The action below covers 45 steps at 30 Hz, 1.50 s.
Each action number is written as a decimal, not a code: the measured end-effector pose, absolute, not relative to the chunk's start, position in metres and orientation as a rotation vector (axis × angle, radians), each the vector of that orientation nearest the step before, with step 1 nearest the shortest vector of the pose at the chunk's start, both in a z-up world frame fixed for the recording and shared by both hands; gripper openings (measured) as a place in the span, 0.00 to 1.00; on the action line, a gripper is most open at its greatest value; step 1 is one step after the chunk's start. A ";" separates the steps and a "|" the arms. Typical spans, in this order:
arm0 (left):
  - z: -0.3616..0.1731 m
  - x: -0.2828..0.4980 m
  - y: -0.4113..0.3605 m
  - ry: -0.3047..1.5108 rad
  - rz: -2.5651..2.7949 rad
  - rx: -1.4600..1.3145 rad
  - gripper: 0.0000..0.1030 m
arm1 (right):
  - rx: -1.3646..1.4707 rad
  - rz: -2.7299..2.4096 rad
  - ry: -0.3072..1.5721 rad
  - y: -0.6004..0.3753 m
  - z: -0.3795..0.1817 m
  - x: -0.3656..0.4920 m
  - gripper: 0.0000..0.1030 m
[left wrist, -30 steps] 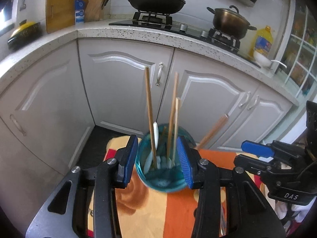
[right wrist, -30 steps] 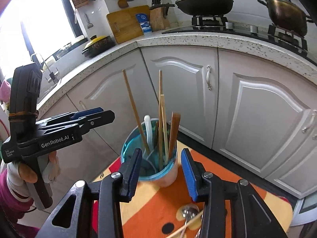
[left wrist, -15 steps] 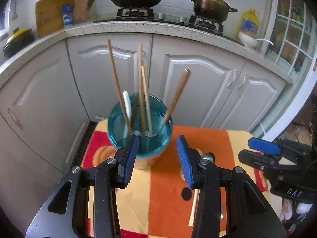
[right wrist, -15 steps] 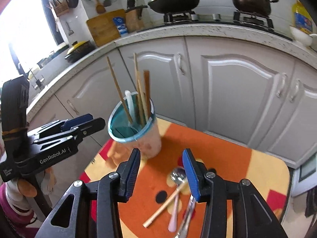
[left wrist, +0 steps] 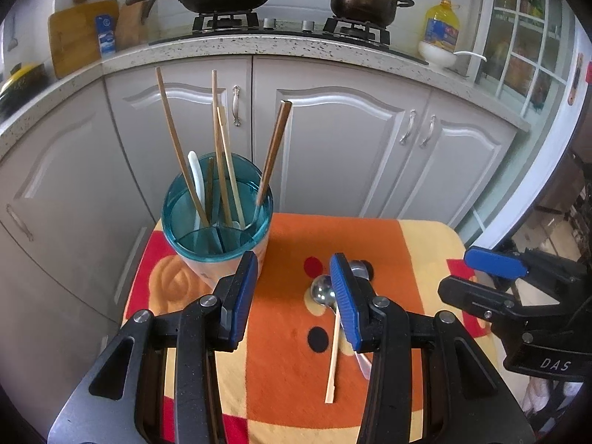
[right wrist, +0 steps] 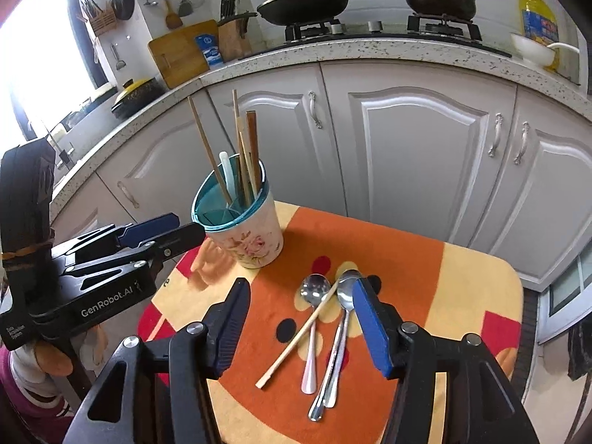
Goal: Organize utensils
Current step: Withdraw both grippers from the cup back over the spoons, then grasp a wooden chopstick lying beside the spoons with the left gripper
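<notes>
A floral utensil holder (right wrist: 251,236) with a teal divided rim (left wrist: 216,218) stands at the table's far left and holds several chopsticks and a white spoon. Loose on the orange cloth lie a single pale chopstick (right wrist: 296,340), a pink-handled spoon (right wrist: 310,336) and two metal spoons (right wrist: 338,336). My right gripper (right wrist: 301,329) is open and empty, hovering above these loose utensils. My left gripper (left wrist: 292,299) is open and empty, near the holder's right front; a spoon bowl (left wrist: 323,292) and the chopstick (left wrist: 333,355) show between its fingers.
The small table (right wrist: 462,296) has an orange, yellow and red cloth. White kitchen cabinets (left wrist: 333,140) and a speckled counter with a stove, wok and pot stand behind. The table's edges drop off close on every side.
Both grippers have pulled back and up from the holder, which they closely flanked a second ago. The right gripper has swung right over the loose spoons. The holder's contents look unchanged.
</notes>
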<state>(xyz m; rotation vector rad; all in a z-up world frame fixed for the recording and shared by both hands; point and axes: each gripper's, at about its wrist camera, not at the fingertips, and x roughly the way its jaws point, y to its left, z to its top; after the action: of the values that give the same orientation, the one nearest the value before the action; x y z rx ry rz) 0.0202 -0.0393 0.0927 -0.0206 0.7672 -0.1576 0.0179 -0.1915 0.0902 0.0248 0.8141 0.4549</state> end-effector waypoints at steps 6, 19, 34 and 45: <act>0.088 0.016 -0.045 0.787 -0.170 -0.022 0.39 | 0.057 0.456 0.823 -0.198 0.086 0.014 0.55; 0.079 0.015 -0.051 0.813 -0.170 -0.010 0.39 | -0.012 0.441 0.808 -0.195 0.072 0.007 0.55; 0.037 0.026 -0.033 0.936 -0.212 -0.120 0.39 | 0.028 0.392 0.966 -0.215 0.022 0.022 0.55; -0.018 0.044 -0.057 1.069 -0.277 -0.118 0.39 | -0.004 0.399 1.070 -0.201 -0.031 0.064 0.43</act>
<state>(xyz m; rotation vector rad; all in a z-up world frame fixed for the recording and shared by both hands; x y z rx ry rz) 0.0439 -0.0575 -0.0177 -0.1185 1.0685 -0.2771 0.0639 -0.2010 -0.0305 -0.0038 1.0703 0.3989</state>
